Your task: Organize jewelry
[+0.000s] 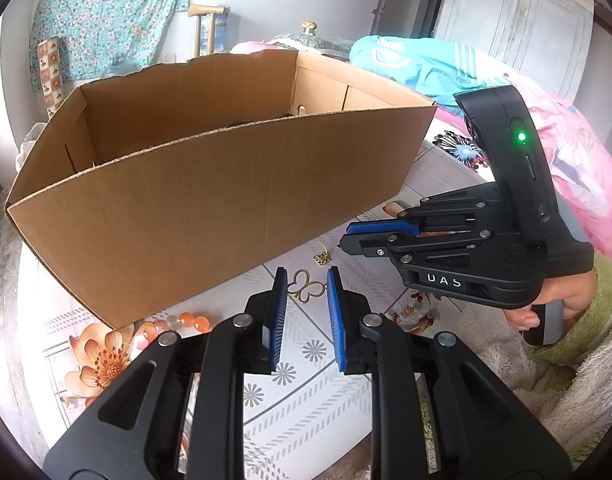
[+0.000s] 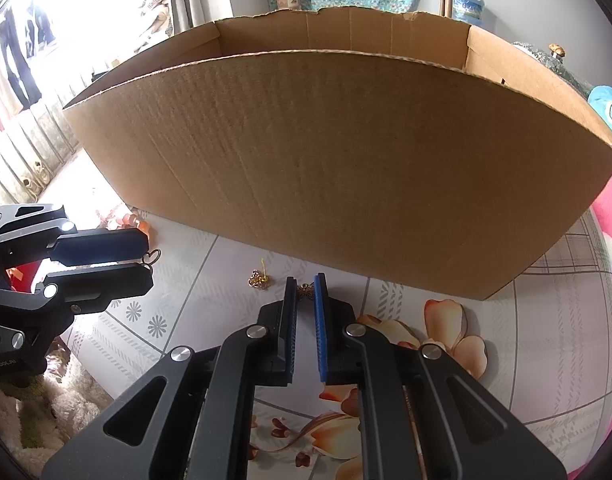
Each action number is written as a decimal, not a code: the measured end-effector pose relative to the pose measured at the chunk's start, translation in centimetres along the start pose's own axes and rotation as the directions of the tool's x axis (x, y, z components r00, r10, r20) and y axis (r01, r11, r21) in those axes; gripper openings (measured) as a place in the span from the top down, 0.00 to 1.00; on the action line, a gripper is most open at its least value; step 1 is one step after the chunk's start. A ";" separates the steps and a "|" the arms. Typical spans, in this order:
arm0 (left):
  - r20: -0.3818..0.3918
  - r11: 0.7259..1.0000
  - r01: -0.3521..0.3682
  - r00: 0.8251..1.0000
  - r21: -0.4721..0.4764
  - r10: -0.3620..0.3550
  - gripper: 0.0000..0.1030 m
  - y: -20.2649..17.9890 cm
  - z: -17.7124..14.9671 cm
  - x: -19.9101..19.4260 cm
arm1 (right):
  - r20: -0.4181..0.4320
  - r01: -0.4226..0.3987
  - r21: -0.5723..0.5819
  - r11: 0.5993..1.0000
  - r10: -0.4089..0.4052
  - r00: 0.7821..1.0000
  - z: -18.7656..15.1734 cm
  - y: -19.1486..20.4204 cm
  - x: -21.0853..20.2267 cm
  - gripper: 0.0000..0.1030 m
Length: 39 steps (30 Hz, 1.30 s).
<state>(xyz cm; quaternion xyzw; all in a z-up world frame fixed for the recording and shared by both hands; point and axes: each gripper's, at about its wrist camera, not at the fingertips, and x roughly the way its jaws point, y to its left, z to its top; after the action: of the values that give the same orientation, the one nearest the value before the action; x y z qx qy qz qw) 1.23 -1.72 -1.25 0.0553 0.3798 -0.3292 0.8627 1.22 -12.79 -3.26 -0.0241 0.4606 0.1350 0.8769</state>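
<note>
A gold butterfly-shaped piece [image 1: 306,289] lies on the table between the fingertips of my left gripper [image 1: 306,280], whose jaws stand apart around it. A small gold earring [image 1: 322,257] lies just beyond. An orange bead bracelet [image 1: 182,322] lies by the box's near wall. My right gripper [image 2: 305,286] has its jaws narrowly apart around a small gold ornament [image 2: 305,290] on the table; I cannot tell if the pads touch it. The small earring also shows in the right wrist view [image 2: 259,279]. The open cardboard box [image 1: 226,184] stands behind the jewelry.
The table carries a floral plastic cloth [image 1: 306,392]. A fluffy blanket [image 1: 586,380] lies at its right. Pink bedding [image 1: 578,160] and a teal garment [image 1: 418,68] lie behind the box. The box's wall [image 2: 346,168] fills the right wrist view.
</note>
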 end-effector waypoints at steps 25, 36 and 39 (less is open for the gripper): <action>0.187 0.998 0.017 0.982 0.065 -0.029 0.82 -0.2 8.0 -5.1 | 0.328 -0.148 0.004 0.989 0.138 0.935 6.2 -1.0 -11.2 0.92; -0.032 0.994 -0.034 0.999 -0.101 0.031 0.82 4.6 13.2 3.0 | 0.116 -0.161 0.107 0.981 0.149 0.982 14.1 -4.0 -3.7 0.91; -0.059 0.988 -0.072 0.996 -0.137 0.064 0.82 5.2 13.0 3.8 | 0.084 -0.153 0.134 0.979 0.143 0.986 14.6 -4.1 -2.3 0.91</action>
<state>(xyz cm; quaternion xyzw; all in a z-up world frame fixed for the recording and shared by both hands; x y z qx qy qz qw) 14.28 -4.20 4.44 0.0171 0.4232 -0.2709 0.8644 12.70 -14.76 6.63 0.0768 0.4367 0.1682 0.8804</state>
